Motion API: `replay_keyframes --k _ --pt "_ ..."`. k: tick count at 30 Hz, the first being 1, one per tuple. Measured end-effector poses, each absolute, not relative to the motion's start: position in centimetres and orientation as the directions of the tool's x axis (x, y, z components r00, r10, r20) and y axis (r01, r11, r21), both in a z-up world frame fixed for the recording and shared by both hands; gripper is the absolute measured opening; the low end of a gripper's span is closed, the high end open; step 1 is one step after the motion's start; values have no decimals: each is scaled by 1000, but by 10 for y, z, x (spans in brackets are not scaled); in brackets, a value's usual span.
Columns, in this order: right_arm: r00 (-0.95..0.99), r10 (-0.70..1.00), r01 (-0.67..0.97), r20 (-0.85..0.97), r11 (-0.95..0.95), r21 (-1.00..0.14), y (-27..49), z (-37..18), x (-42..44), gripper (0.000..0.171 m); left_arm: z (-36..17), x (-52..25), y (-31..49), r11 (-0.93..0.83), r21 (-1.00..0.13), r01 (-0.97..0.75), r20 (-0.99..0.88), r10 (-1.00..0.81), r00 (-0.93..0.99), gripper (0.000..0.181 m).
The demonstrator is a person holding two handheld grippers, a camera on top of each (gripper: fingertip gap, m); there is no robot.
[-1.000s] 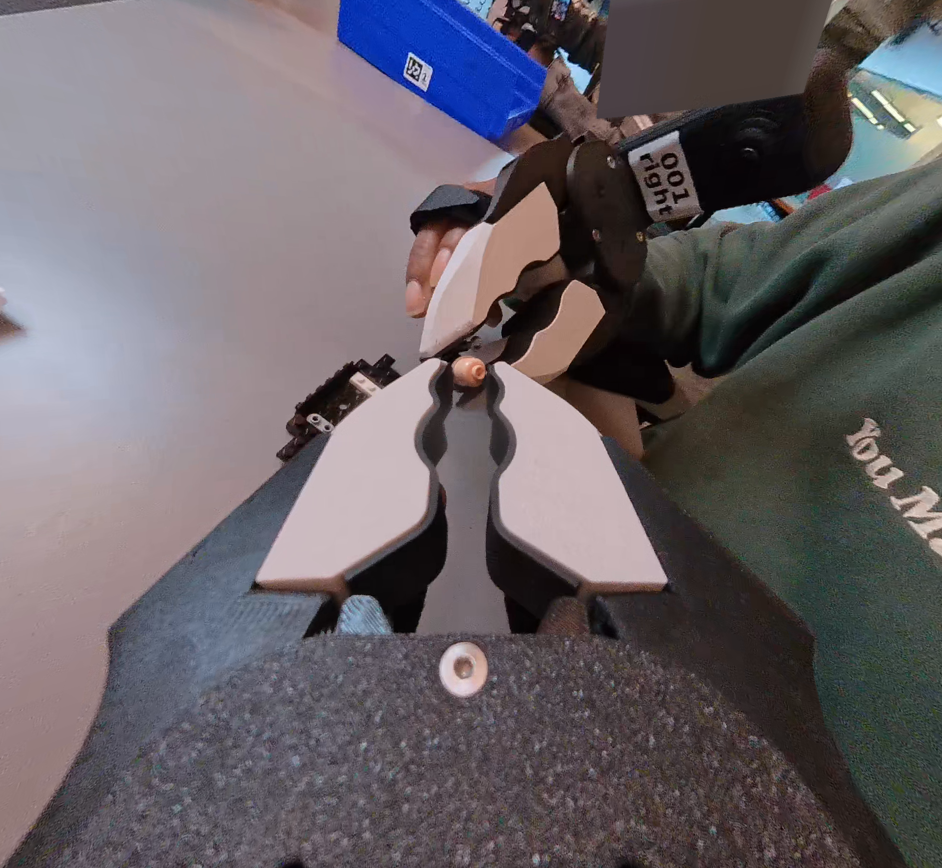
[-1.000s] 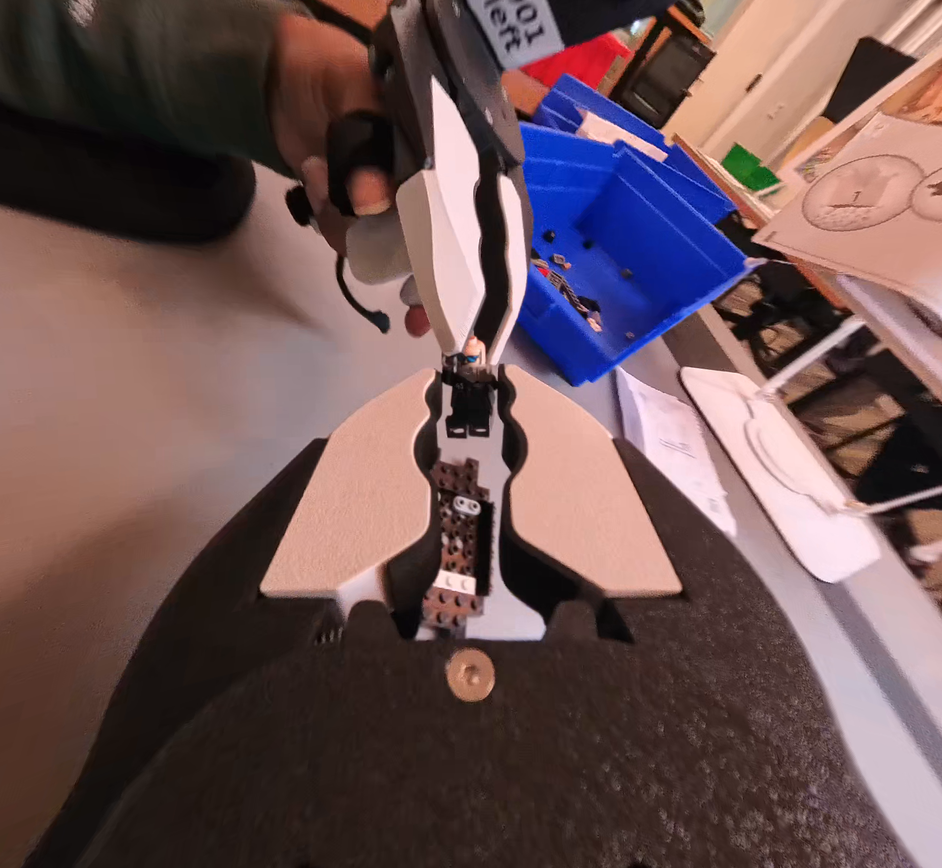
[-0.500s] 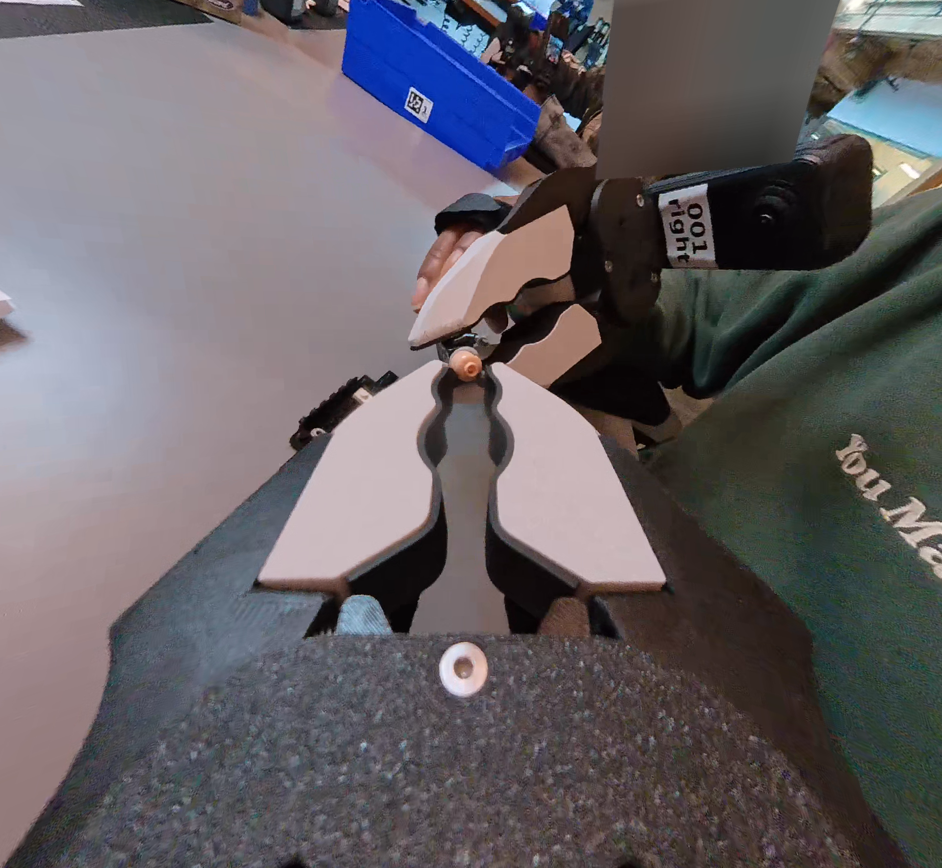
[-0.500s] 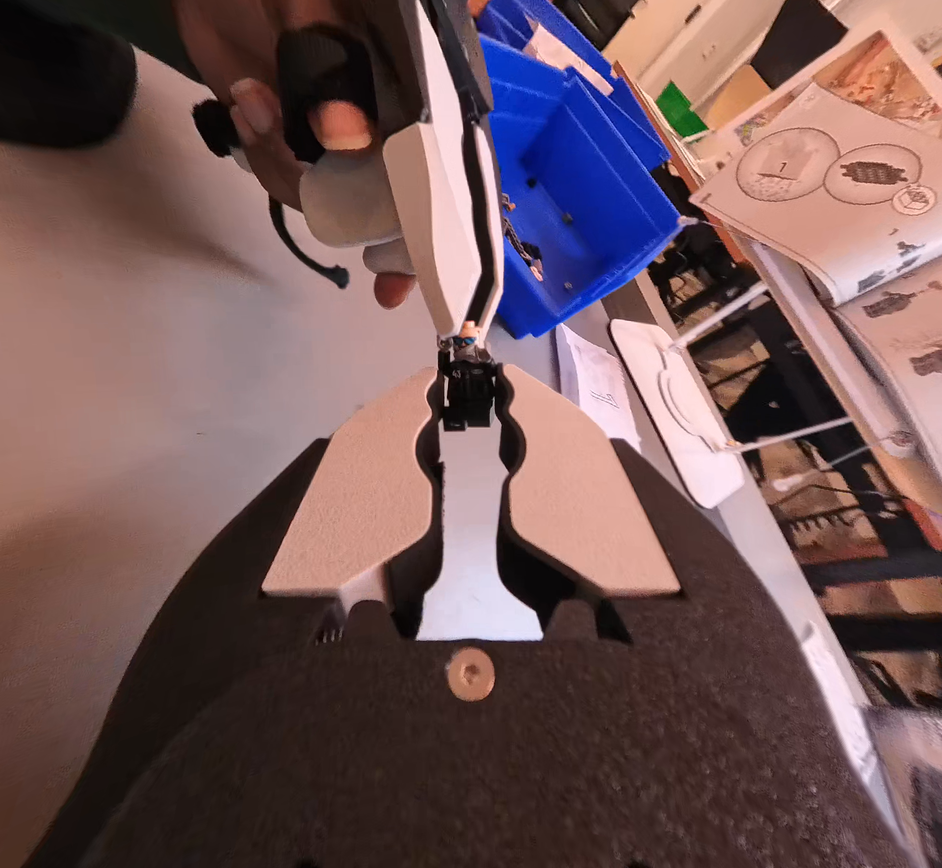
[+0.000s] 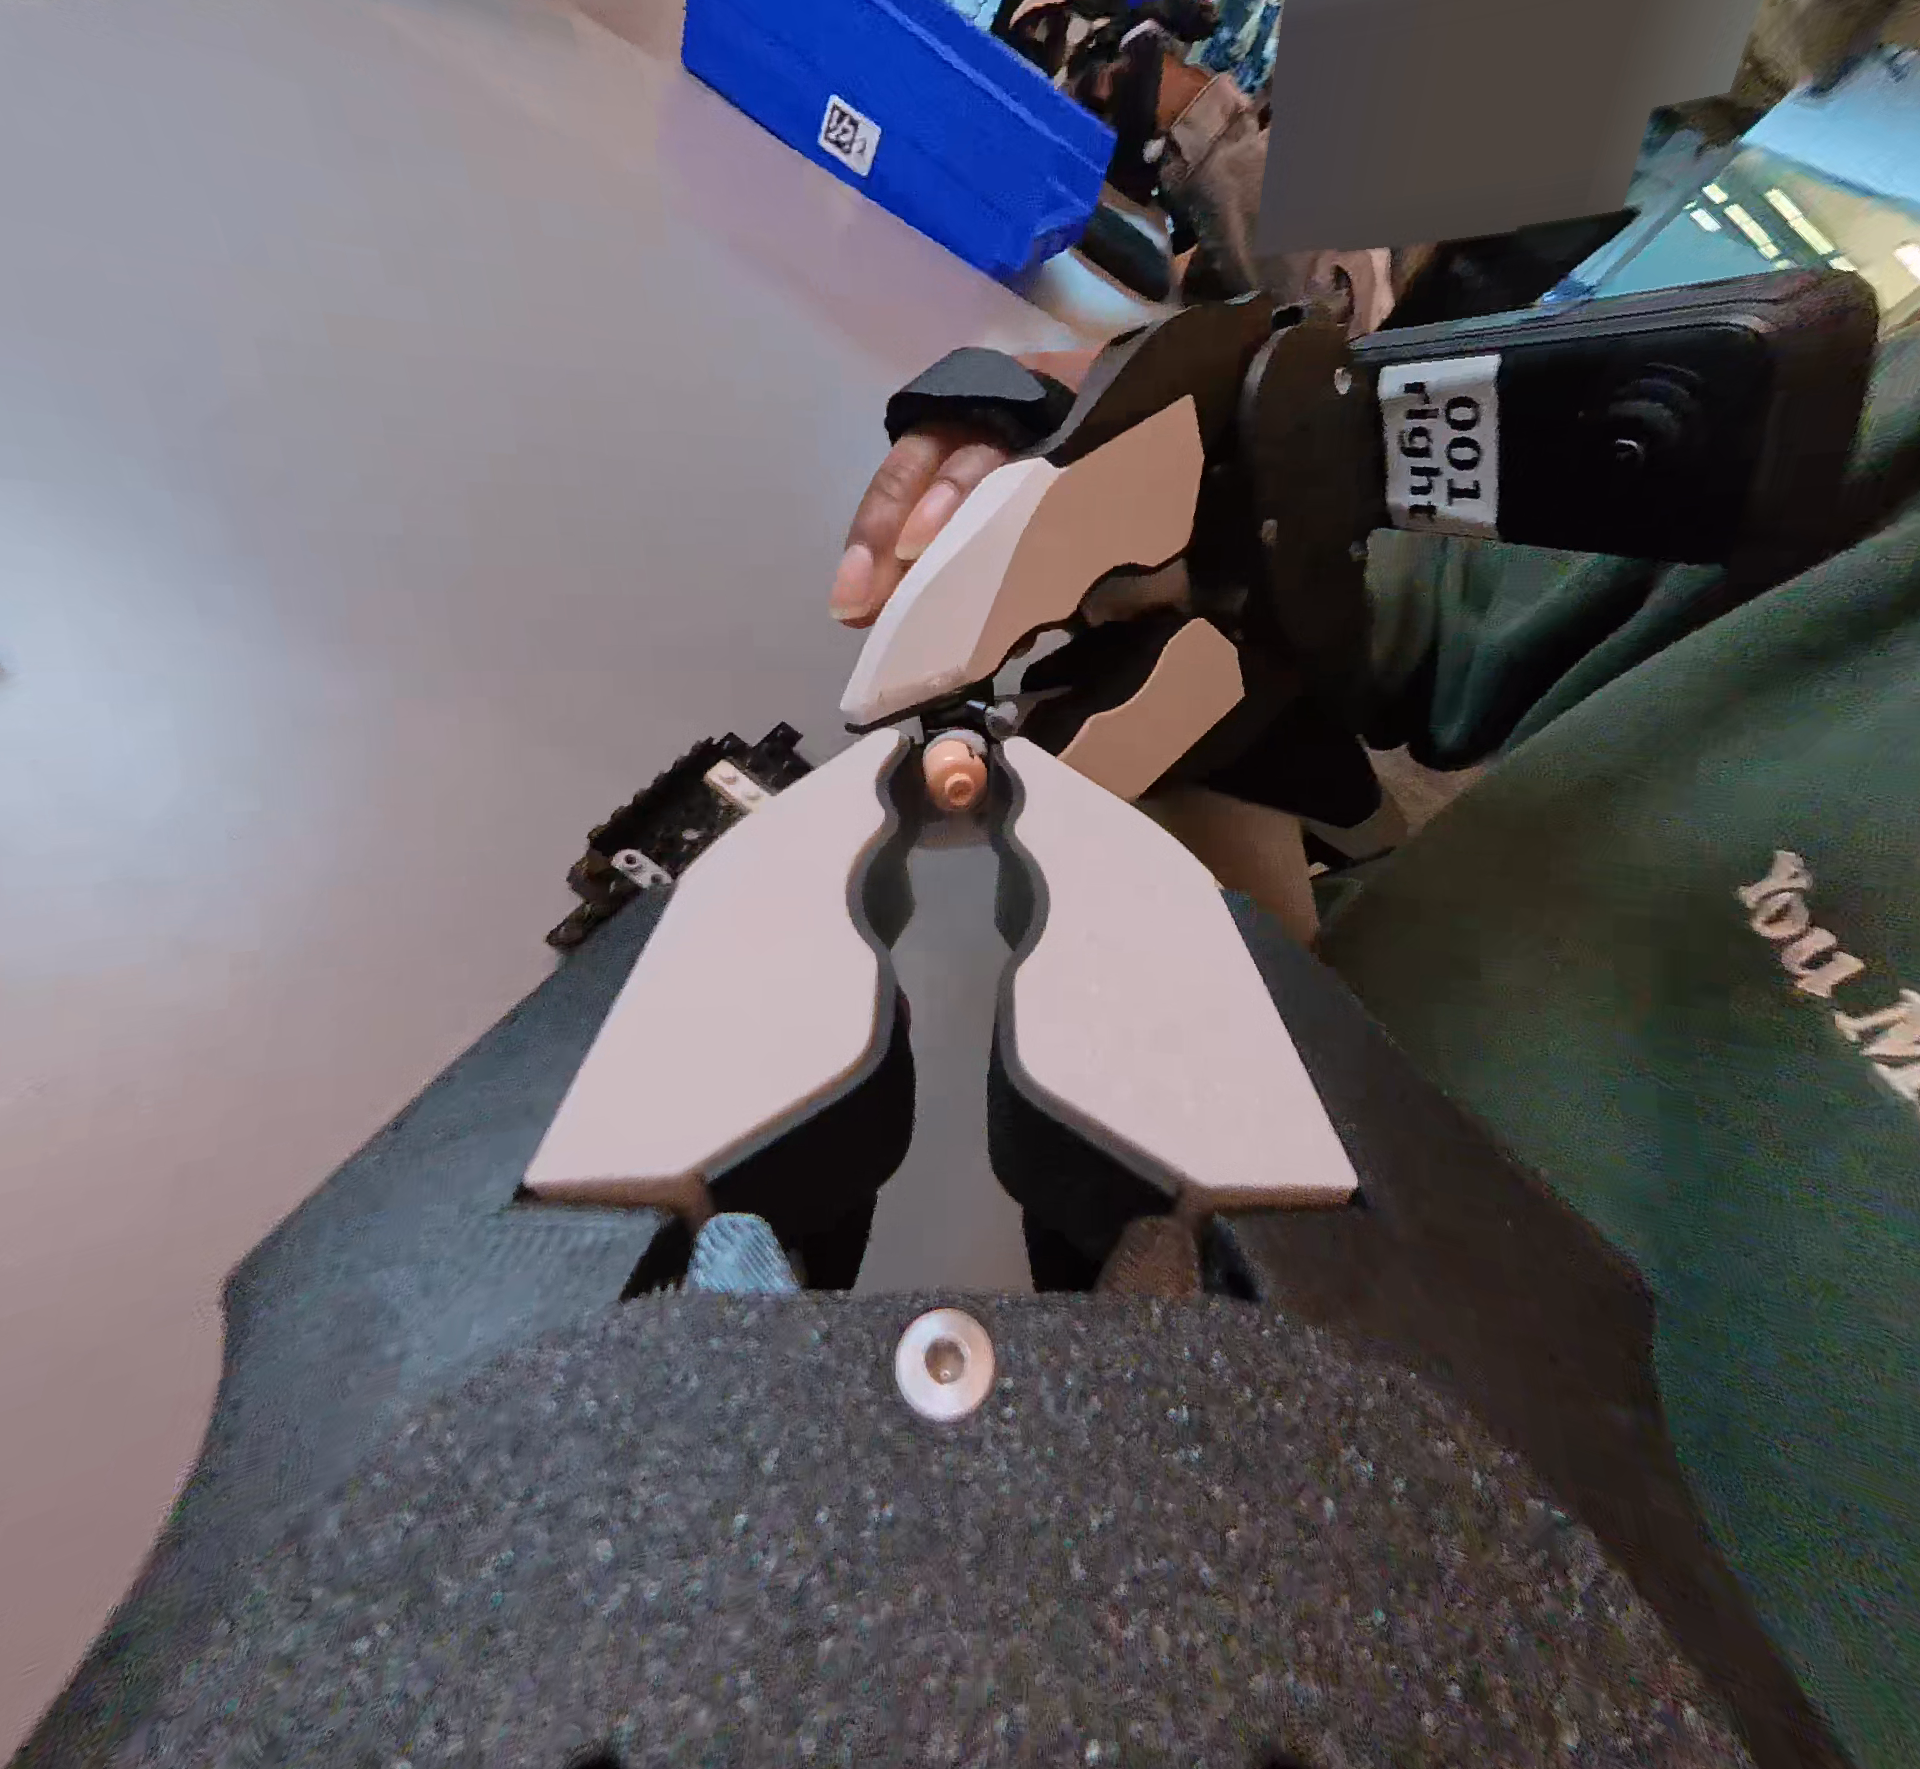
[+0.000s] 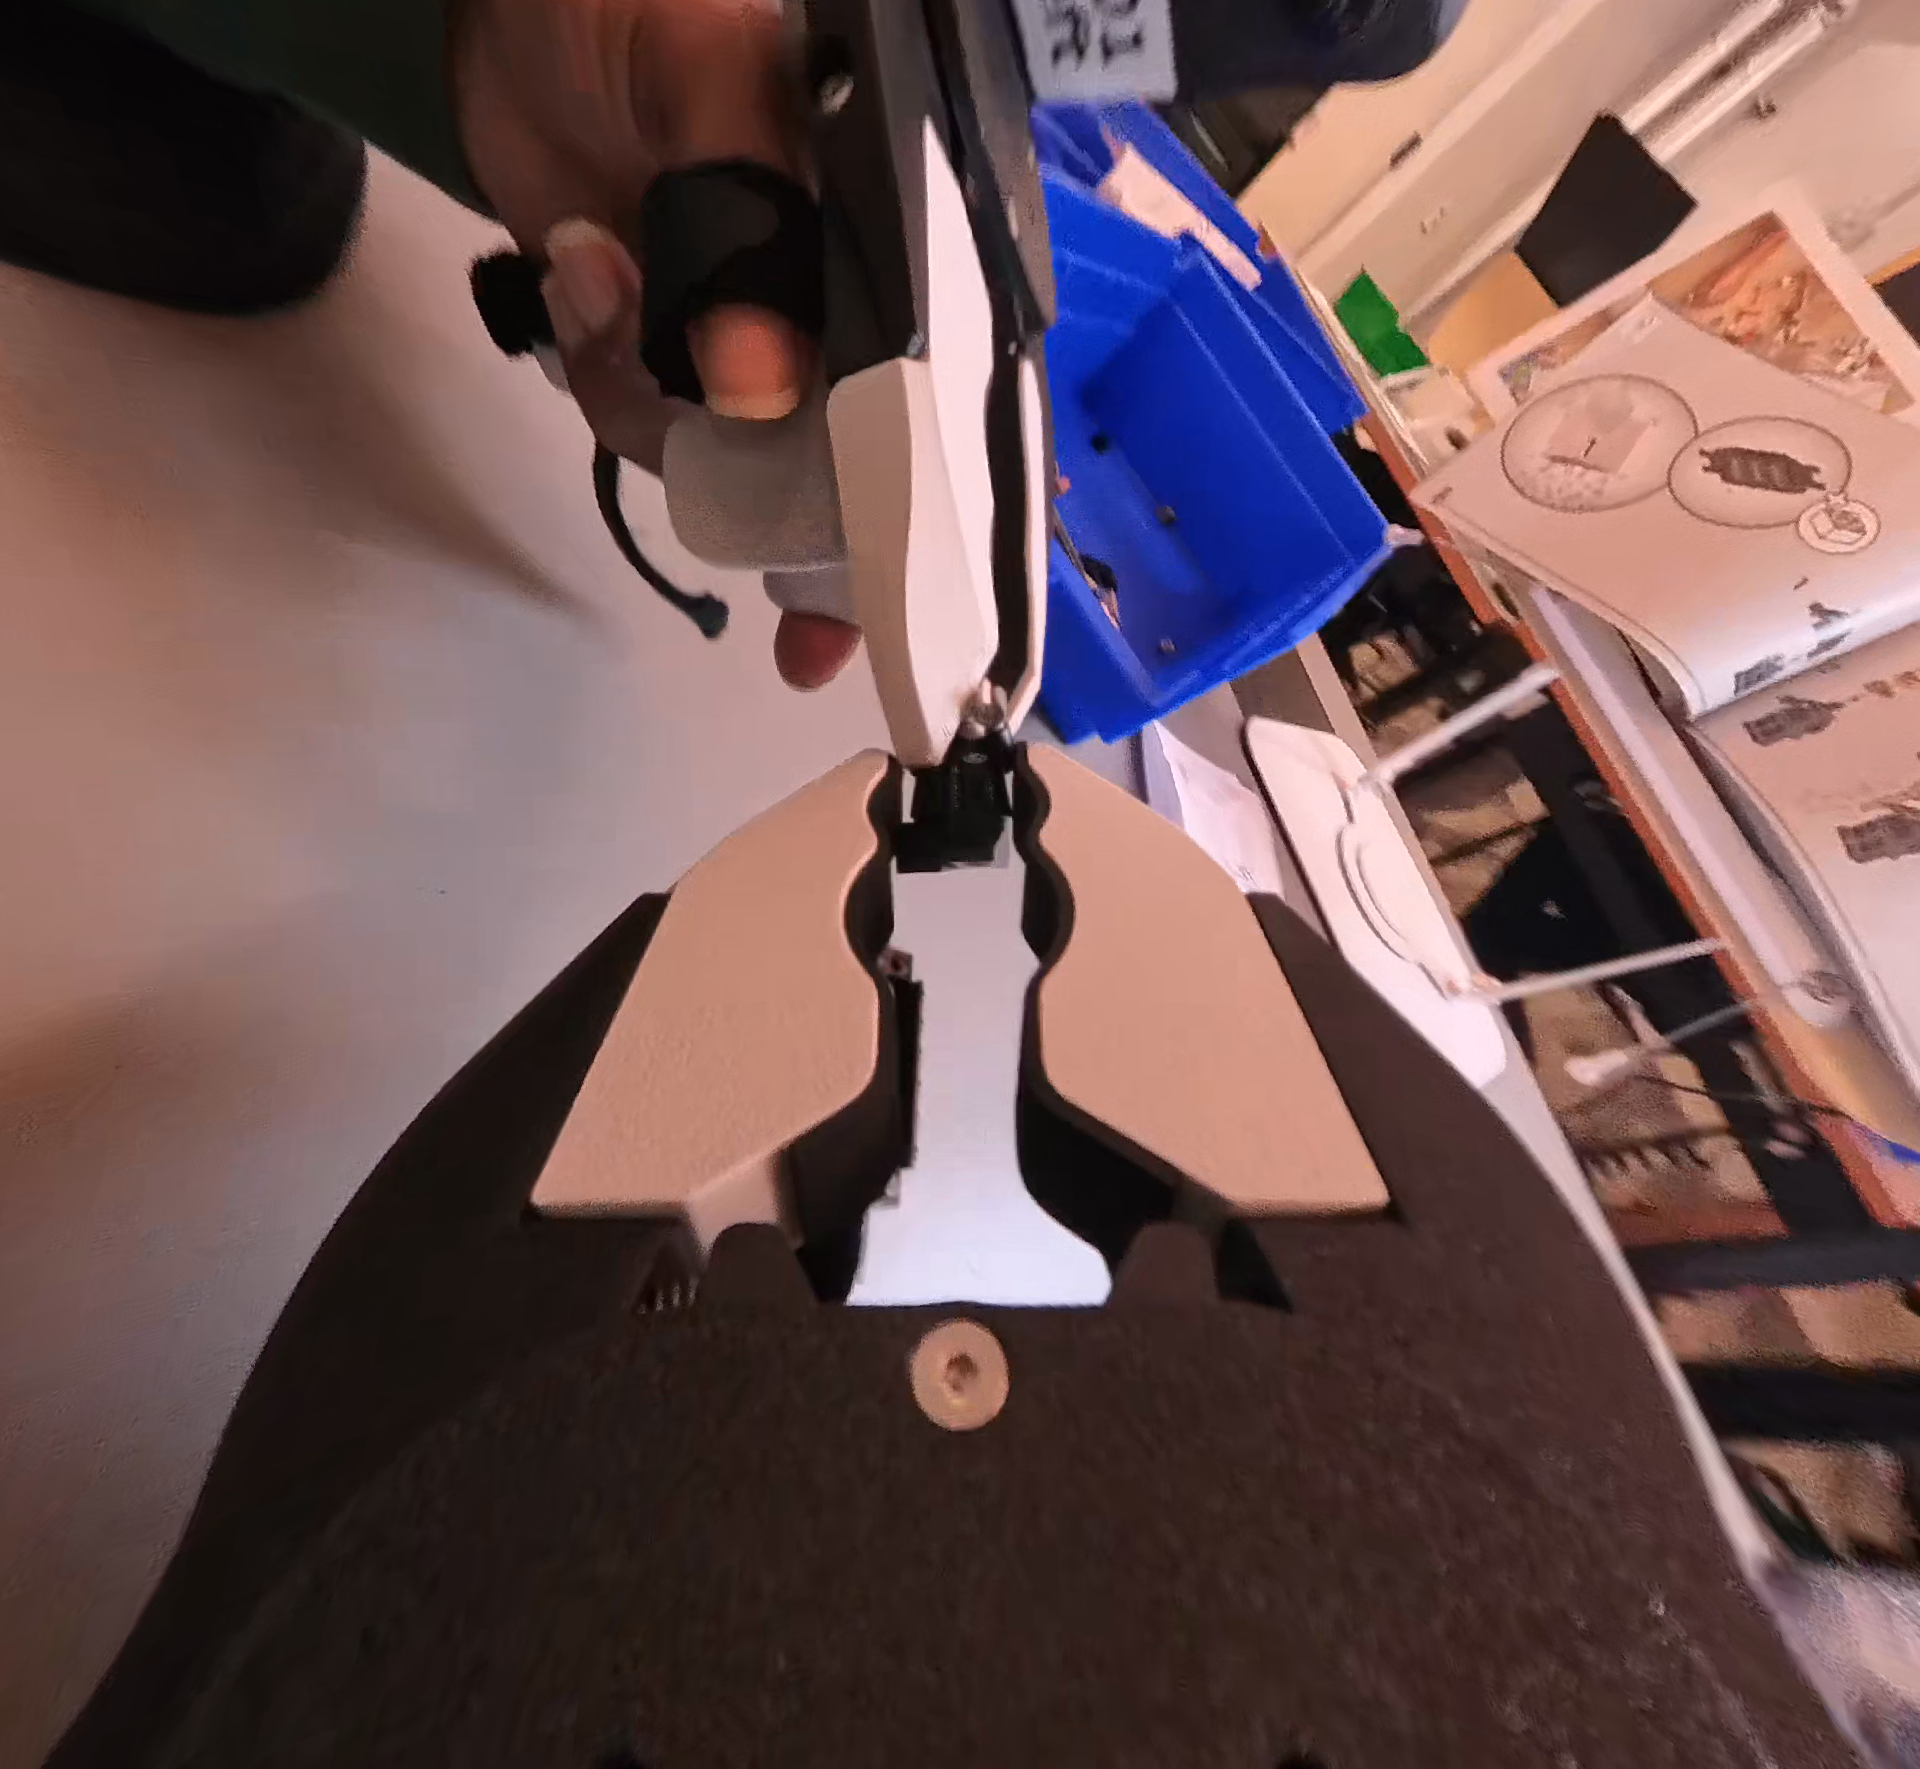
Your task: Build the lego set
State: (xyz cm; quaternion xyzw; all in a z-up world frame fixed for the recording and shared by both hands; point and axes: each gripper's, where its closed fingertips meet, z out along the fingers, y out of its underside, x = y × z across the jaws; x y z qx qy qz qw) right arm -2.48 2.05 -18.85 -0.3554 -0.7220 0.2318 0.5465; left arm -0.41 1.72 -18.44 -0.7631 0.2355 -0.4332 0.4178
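- In the left wrist view we see our left claw (image 5: 951, 763) pinching the peach-coloured round head of a small toy figure (image 5: 951, 777) right at its fingertips.
- Our right claw (image 5: 961, 717) comes in from the upper right of that view and meets the left one tip to tip, closed on the dark lower part of the same figure.
- In the right wrist view the right claw (image 6: 956, 769) grips the figure's black body (image 6: 954, 820) between its tips, legs pointing back toward the camera.
- The left claw (image 6: 987, 696) hangs down from the top of this view, its two fingers pressed nearly together on the figure's upper end, which is mostly hidden there.
- So the toy figure is held in the air above the bench (image 5: 312, 472), caught between both claws at once.
- A person's hand (image 6: 644, 192) wraps the left claw's handle; another hand (image 5: 904, 514) with a green sleeve (image 5: 1558, 639) holds the right one.
- A dark brick plate (image 5: 675, 831) with a couple of pale pieces on it lies on the bench just left of the left claw.
- A blue bin (image 5: 883, 98) stands farther off on the bench; in the right wrist view a blue bin (image 6: 1216, 493) with a few small bits inside sits behind the claws.
- An open instruction booklet (image 6: 1662, 493) is propped at the right, with a white stand base (image 6: 1371, 878) below it.
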Motion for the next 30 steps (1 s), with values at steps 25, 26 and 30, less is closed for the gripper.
replay_keyframes --k 25,26,30 --pt "-163 890 202 426 453 -868 22 -175 -16 18 -172 -2 15 -610 -770 188 636 -707 309 8" --pt "-160 886 215 436 462 -860 23 -177 -17 17 -172 0 14 -615 -766 188 641 -708 298 14" --pt "-128 861 278 493 508 -815 29 -184 -19 18 -177 1 17 -611 -774 165 626 -700 343 21"
